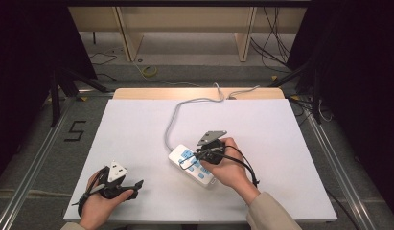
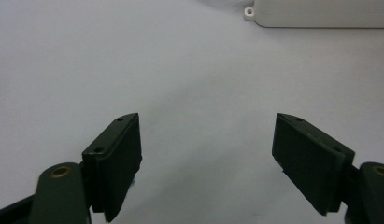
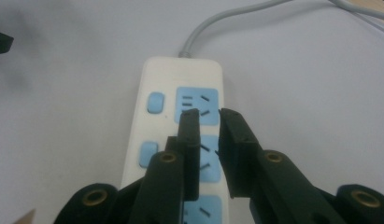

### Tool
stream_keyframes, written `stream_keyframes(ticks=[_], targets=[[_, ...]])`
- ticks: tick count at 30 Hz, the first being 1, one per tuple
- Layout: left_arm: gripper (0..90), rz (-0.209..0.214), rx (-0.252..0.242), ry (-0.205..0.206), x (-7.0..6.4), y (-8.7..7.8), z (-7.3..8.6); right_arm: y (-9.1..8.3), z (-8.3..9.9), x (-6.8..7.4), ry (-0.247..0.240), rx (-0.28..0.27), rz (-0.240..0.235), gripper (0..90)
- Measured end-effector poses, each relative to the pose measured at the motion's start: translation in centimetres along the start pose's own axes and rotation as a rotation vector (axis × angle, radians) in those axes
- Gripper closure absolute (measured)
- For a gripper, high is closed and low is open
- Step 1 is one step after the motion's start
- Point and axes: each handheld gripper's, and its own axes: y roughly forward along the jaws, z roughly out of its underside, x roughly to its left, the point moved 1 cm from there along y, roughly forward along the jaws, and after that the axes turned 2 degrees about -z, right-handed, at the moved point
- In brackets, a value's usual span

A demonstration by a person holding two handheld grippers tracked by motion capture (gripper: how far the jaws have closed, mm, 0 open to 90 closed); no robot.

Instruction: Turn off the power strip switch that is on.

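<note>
Surface (image 1: 137,124): a table under a plain white sheet that looks smooth, so I expect a hard plastic body to slide on it rather than stay put when pushed.
Power strip (image 1: 178,154): lies flat near the middle of the surface, slanted, with blue socket faces and blue switches up. It looks like a rigid white plastic shell, light to moderate in weight, not fragile, with slick sides.
Where to grip: judged best across the narrow width of the body, on the two long side walls; the top face offers no edge to pinch.
Cord (image 1: 171,120): grey, runs from the strip's far end off the back edge of the surface. It is flexible and will likely drag and turn the strip if it is lifted or shifted.
Right hand-held gripper (image 3: 209,114): poised just above the blue sockets, jaws drawn nearly together with a narrow gap, holding nothing.
Left hand-held gripper (image 2: 206,135): jaws spread wide over bare sheet at the near left, empty, well apart from the strip.
</note>
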Motion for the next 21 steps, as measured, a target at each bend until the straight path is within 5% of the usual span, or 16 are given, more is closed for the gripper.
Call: stream_keyframes(ticks=[21], targets=[[23.8, -0.001, 0.004, 0.000, 0.1, 0.0, 0.1, -5.2, 6.8, -2.2, 0.122, -0.102, 0.045, 62.3]])
